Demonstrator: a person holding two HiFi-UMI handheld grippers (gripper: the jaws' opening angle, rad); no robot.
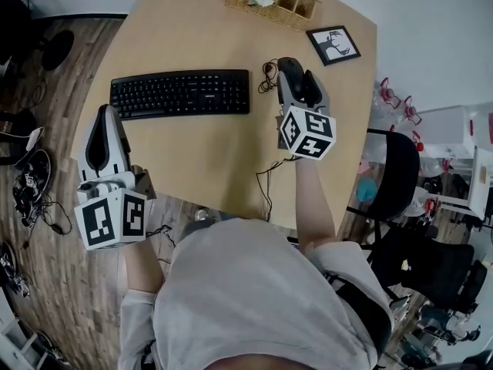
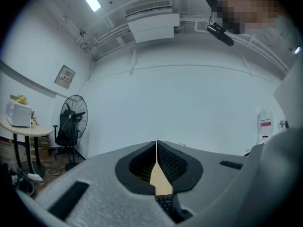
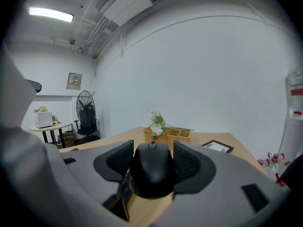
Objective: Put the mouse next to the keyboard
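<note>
The person's grey shirt (image 1: 254, 299) fills the bottom of the head view, with both arms reaching out from it over the surface (image 1: 208, 160).

The right gripper (image 1: 295, 74) has its fingers (image 3: 118, 161) closed on the black mouse (image 3: 152, 169), one against each side of it. The mouse sits a little beyond the right end of the black keyboard (image 1: 180, 92), near it but with a gap of bare surface between. Its coiled cable (image 1: 268, 74) lies in that gap. I cannot tell whether the mouse rests on the surface or hangs just above it.

The left gripper (image 1: 106, 114) is at the near left edge of the surface, well apart from the mouse. Its fingers (image 2: 168, 162) are pressed together with nothing between them.

By my reading the task is nearly done, since the mouse is already beside the keyboard. What looks to be left is setting it down if it is lifted, letting go and drawing the right gripper away.

As for writing, a small pale logo sits at the top of the keyboard but is too small to read. The cubes carry only black-and-white square patterns. The framed picture (image 1: 333, 45) at the far edge shows a dark drawing and no legible words, and neither does the wicker basket (image 1: 269, 2).
</note>
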